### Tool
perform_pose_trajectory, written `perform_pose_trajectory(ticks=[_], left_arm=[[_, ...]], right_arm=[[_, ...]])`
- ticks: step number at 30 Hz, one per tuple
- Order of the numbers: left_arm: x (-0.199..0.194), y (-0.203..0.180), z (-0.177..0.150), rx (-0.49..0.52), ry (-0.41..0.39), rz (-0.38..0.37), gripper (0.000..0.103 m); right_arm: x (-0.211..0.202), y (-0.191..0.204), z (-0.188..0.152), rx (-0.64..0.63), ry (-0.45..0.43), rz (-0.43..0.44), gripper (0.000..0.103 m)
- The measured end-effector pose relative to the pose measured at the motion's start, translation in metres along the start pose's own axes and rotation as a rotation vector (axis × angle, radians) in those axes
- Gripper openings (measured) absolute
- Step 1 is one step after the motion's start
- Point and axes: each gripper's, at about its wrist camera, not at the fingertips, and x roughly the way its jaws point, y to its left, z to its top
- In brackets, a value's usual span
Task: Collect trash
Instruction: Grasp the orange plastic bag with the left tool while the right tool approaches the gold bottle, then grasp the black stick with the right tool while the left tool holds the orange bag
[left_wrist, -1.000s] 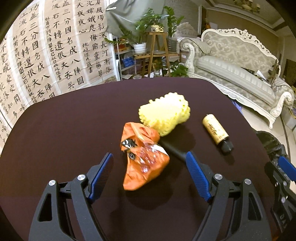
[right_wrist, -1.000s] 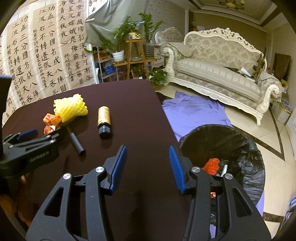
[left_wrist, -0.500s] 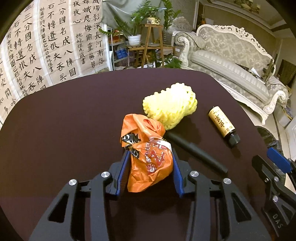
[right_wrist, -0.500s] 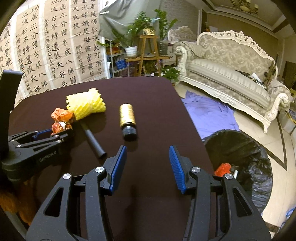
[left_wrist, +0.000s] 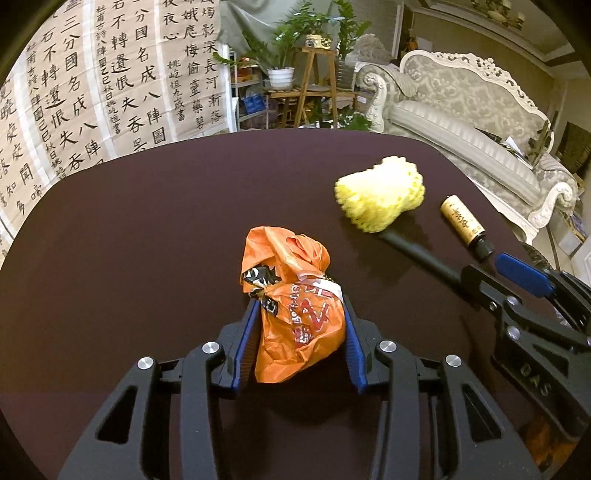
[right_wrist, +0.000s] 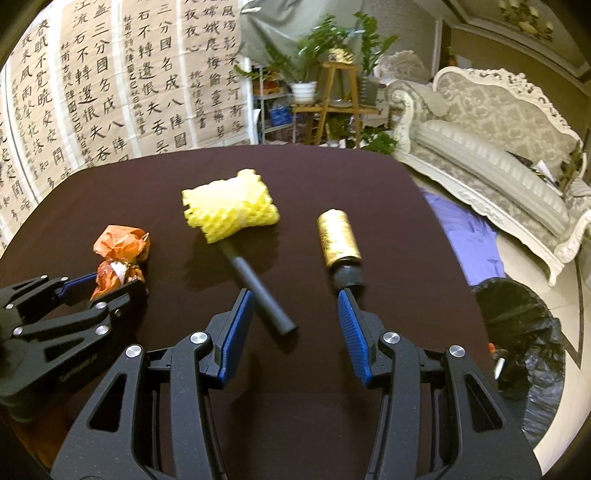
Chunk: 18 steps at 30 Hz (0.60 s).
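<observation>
Trash is what lies on the dark brown table (left_wrist: 147, 229): a crumpled orange plastic bag (left_wrist: 299, 317), thin and glossy, is clamped between the blue ribbed pads of the left gripper (left_wrist: 297, 345), its knotted top bulging out ahead of the fingertips. Red and white print runs across the bag's side, with a black-and-white patch near the knot — none of it can be read.

Ahead of those jaws and to their right lies a yellow foam net sleeve (left_wrist: 380, 194), soft and honeycombed, folded into a rough block. A matte black cylinder (left_wrist: 421, 254) pokes out from under it. Further right lies a small bottle (left_wrist: 465, 225) on its side, gold label and black cap; the label carries dark characters too small to read.

The right gripper (right_wrist: 295, 332) hangs open over the table, nothing between its pads. The black cylinder's near end (right_wrist: 269, 302) lies just inside its left finger, and the bottle's black cap (right_wrist: 347, 277) sits just ahead of its right fingertip. Right of those jaws, off the table edge, a crinkled black bin bag (right_wrist: 517, 332) stands open on the floor.

Behind the table hang sheets of brush calligraphy (right_wrist: 110, 81) in large black Chinese characters on pale paper.
</observation>
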Motion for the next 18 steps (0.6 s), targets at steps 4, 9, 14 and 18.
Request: perform_pose_trajectory(ticks=[4,9,14,18], left_arm=[[-0.001,0.009,-0.002,-0.014,0.0,0.005,0.042],[-0.002,0.014,-0.004,-0.02,-0.003,0.003,0.042],[-0.004,0.015,-0.005,-0.02,-0.005,-0.001,0.042],[-0.005,0.014,-0.005,-0.018,-0.005,0.0,0.042]], right_arm=[[0.011,0.011,0.005,-0.022,0.029,0.026,0.047],[0.025,0.022,0.009,-0.052,0.094,0.043,0.041],[0.017,0.027,0.002,-0.075,0.092,0.038,0.019],[0.011,0.029,-0.005,-0.072,0.089,0.031,0.013]])
